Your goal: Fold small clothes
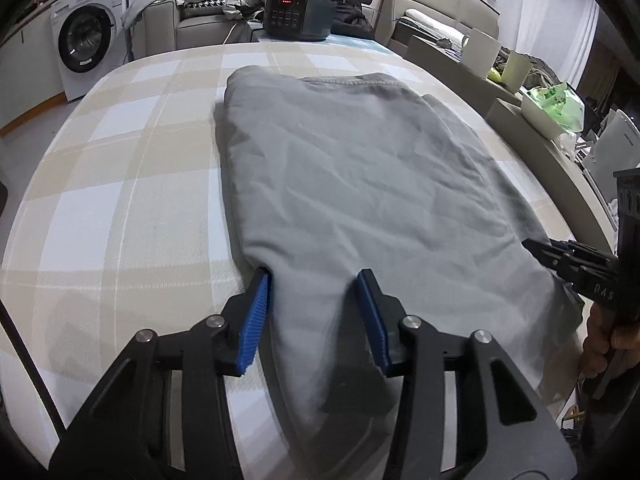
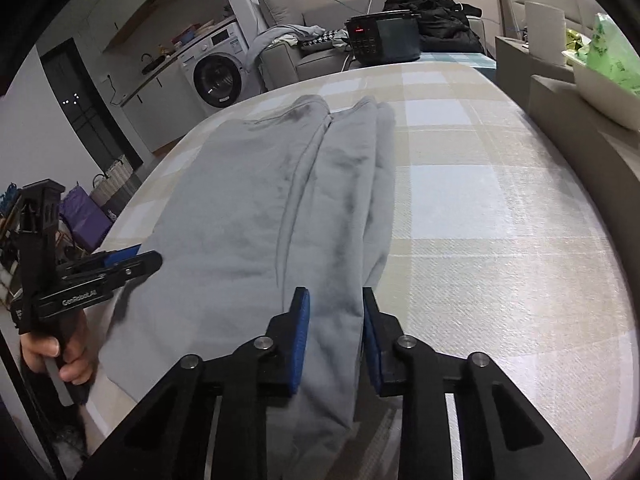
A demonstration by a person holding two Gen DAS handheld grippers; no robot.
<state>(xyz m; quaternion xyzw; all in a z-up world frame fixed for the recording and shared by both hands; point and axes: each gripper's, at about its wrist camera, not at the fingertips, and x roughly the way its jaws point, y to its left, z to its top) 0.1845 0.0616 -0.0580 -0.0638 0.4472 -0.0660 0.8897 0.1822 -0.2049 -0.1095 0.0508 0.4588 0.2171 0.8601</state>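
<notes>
A grey garment (image 1: 352, 168) lies flat and lengthwise on the plaid-covered table (image 1: 120, 200), folded along its right side (image 2: 352, 184). In the left wrist view my left gripper (image 1: 314, 276) sits at the garment's near left corner, and bunched cloth fills the gap between its blue pads (image 1: 256, 316). The right gripper (image 2: 334, 294) holds the near right corner, its pads (image 2: 302, 328) pressed on a thick fold of the same cloth. Each gripper shows in the other's view: the right one (image 1: 536, 246) at the right edge, the left one (image 2: 152, 258) at the left with a hand below it.
A black electric cooker (image 1: 300, 12) stands at the table's far end. Behind it are a sofa with dark clothes and a washing machine (image 1: 88, 36). Boxes, a white bowl (image 2: 600, 92) and a green bag (image 1: 556, 100) line the right side. Bare tablecloth (image 2: 480, 220) lies beside the garment.
</notes>
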